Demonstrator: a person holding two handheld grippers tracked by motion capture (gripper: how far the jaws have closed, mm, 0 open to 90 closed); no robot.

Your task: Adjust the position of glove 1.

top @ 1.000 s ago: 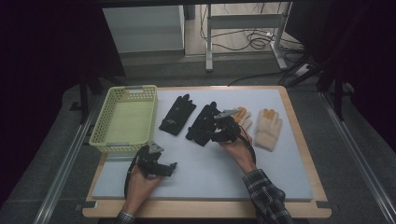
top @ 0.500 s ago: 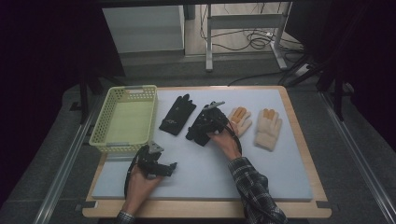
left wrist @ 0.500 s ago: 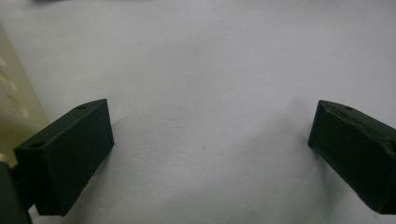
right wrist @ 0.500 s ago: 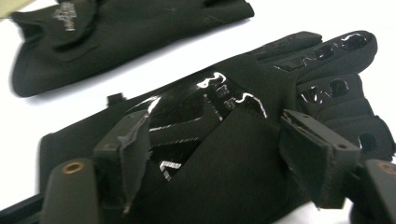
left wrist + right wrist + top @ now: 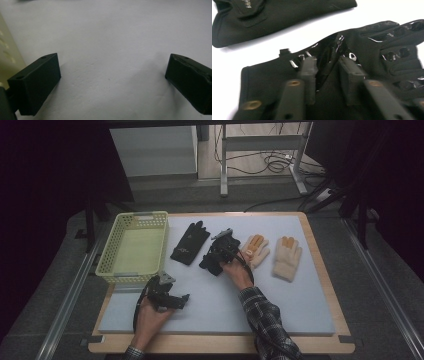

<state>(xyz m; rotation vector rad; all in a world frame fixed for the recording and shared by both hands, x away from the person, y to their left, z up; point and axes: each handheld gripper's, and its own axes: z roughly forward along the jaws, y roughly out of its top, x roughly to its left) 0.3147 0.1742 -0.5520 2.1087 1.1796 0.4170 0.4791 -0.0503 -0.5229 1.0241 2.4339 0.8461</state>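
- Step: right gripper (image 5: 327,72) jaws, just closing, pinch a fold of the black glove (image 5: 367,50), seemingly gripped.
- Left gripper (image 5: 112,82) jaws wide open, empty, over the tabletop (image 5: 112,30).
- Next: lift glove toward the basket (image 5: 135,251).

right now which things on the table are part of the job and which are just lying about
In the job:
- right gripper, jaws just closing, pinching a fold of the black glove
- probably the other black glove and the yellow basket

Lying about:
- two cream gloves
- left gripper, open over the bare mat
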